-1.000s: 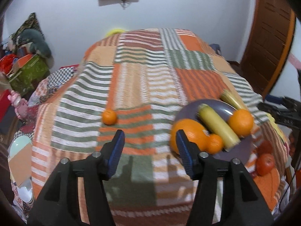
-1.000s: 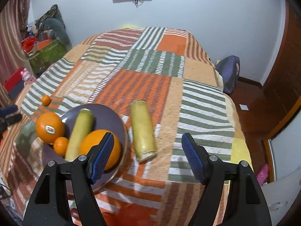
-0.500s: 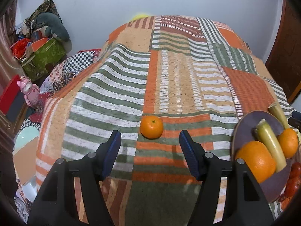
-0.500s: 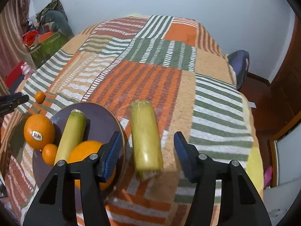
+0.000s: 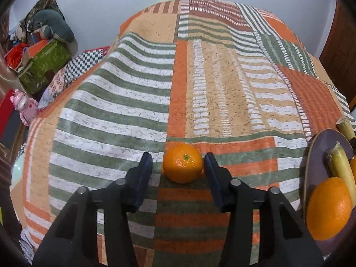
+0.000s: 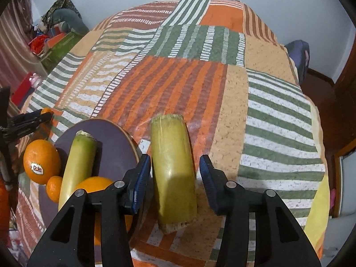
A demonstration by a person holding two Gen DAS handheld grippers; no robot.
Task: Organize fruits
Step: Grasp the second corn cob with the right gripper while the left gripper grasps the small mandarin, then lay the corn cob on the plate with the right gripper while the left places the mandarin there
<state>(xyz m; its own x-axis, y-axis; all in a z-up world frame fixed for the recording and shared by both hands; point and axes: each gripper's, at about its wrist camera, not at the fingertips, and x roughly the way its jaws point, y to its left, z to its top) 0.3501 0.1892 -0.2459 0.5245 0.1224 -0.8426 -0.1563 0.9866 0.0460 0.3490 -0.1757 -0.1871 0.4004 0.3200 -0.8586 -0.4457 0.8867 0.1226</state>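
1. Straddling a small mandarin [image 5: 183, 166], the left hand-held gripper [image 5: 178, 165] has its jaws parted; the right pad seems to touch or nearly touch the fruit, while the left pad stands apart with a gap showing.
2. That mandarin rests on the striped patchwork bedspread [image 5: 222, 89], well left of the purple plate [image 5: 320, 146].
3. On the plate in the left wrist view lie a large orange [image 5: 328, 209] at the near side and a cut yellow-green stalk piece [image 5: 340, 169] beyond it.
4. The right hand-held gripper [image 6: 174, 174] is open around a second, thicker stalk piece [image 6: 172, 169] lying on the bedspread just right of the plate [image 6: 115, 142]; neither pad clearly presses on it, though the left one is very close.
5. In the right wrist view the plate carries the thinner stalk piece [image 6: 76, 166], a sticker-labelled orange [image 6: 41, 161] at its left rim, a tiny mandarin [image 6: 54, 188] near it, and another orange [image 6: 93, 183] partly hidden behind the gripper.
6. At the far left of that view the left hand-held gripper [image 6: 33, 119] shows beside the loose mandarin [image 6: 46, 110].
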